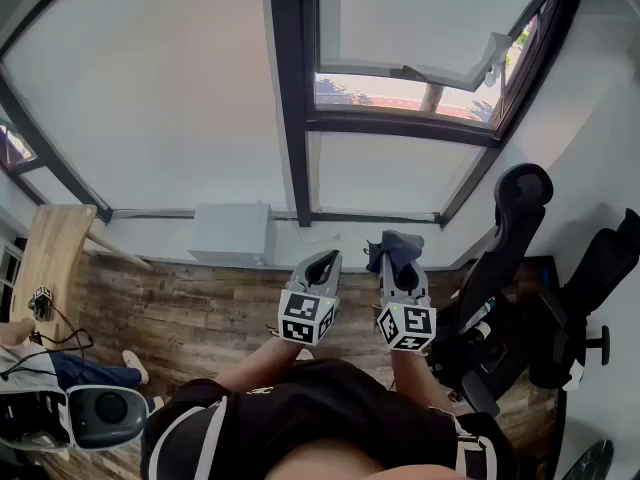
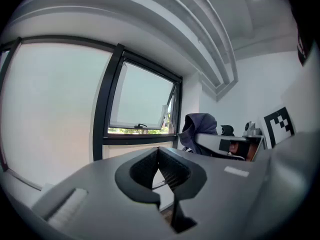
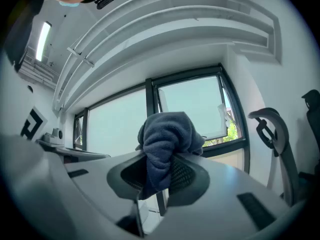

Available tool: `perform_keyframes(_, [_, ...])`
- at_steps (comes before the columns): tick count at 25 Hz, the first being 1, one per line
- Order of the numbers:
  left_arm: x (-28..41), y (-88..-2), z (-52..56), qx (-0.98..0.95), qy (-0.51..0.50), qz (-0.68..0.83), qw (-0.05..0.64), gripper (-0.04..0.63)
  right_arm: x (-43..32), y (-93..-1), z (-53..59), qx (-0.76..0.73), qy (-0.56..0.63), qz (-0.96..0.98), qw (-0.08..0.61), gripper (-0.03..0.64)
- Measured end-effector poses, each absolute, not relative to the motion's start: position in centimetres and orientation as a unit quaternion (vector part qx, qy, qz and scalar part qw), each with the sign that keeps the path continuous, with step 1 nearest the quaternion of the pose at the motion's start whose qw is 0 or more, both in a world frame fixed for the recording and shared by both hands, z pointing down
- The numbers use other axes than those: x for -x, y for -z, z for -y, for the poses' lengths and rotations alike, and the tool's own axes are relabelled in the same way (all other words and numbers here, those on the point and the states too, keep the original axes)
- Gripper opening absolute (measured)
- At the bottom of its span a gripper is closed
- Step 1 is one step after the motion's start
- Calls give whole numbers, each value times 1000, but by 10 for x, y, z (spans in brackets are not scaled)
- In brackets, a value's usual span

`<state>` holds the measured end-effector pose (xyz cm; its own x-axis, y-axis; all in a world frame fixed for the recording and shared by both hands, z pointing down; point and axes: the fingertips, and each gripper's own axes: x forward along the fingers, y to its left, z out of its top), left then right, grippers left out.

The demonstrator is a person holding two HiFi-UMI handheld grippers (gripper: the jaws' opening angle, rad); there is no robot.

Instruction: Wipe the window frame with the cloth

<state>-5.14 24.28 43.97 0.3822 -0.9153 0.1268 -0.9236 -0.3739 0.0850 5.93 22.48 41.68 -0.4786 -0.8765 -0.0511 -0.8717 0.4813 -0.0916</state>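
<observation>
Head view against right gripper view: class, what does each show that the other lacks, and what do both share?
Head view only: a wooden table and a shoe on the floor. Right gripper view only: the stepped ceiling and a light strip. Both: the right gripper shut on the cloth, the dark window frame and the office chair.

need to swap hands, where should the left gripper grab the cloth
Probably the bunched top of the cloth bulging past the right gripper, approached from the left gripper side. Its lower part is pinched between the right fingers, so only that lump is free. The left gripper is shut, so open it first.
</observation>
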Motion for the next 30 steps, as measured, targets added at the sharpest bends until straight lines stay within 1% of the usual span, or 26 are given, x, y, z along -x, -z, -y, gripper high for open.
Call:
perform_keyframes(12, [36, -432, -256, -829, -22, 554, 71, 9, -66, -416, -240, 497, 25, -867, 37, 90])
perform_keyframes(23, [45, -430, -258, -829, -24, 554, 66, 9, -58, -415, -245, 495, 20, -868, 40, 91])
perform_keyframes(30, [52, -428, -255, -832, -26, 551, 62, 9, -55, -410, -241, 501, 26, -863, 53, 92])
